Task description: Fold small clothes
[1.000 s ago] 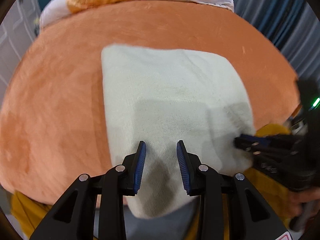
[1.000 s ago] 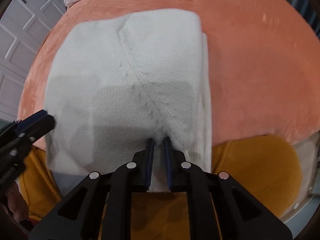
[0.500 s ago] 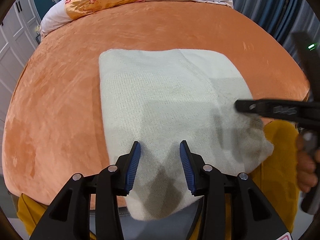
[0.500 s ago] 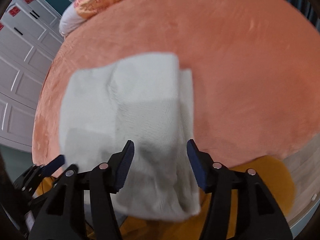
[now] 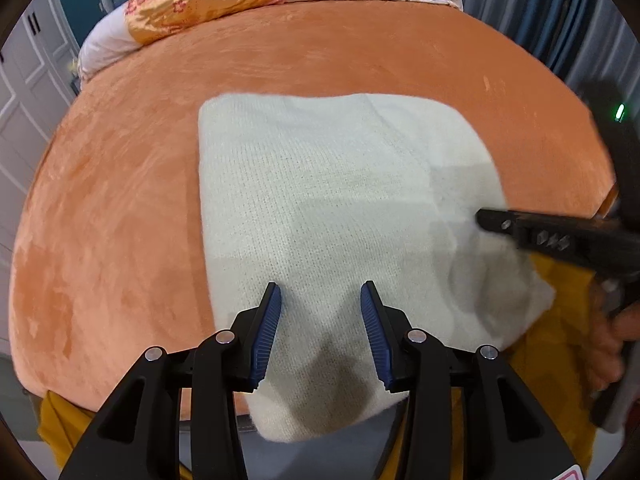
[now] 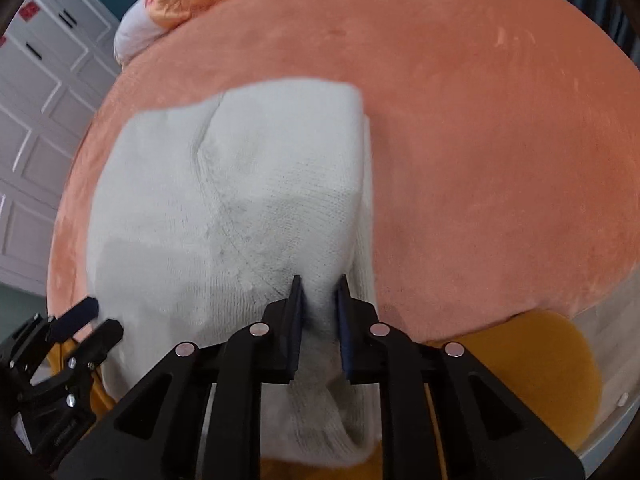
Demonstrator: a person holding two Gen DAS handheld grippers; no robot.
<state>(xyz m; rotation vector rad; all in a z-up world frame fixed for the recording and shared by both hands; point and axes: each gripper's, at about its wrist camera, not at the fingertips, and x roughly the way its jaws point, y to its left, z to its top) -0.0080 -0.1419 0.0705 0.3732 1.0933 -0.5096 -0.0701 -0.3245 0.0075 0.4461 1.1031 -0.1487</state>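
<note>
Two tongs work a white knit garment lying folded on the bed: left tongs gape empty, right tongs pinch its near edge; layers could slip apart when lifted.

Both cams ride right behind their own claw, looking forward and down along the fingers from the near edge of the bed. The left wrist view sits close over the near-left part of the white knit garment, facing the pillows at the far end. The right wrist view hangs even closer over the garment's near-right corner, angled a bit left toward the white closet doors. Both share the garment, the orange blanket and the pillows, and each catches the other claw at its side edge.
</note>
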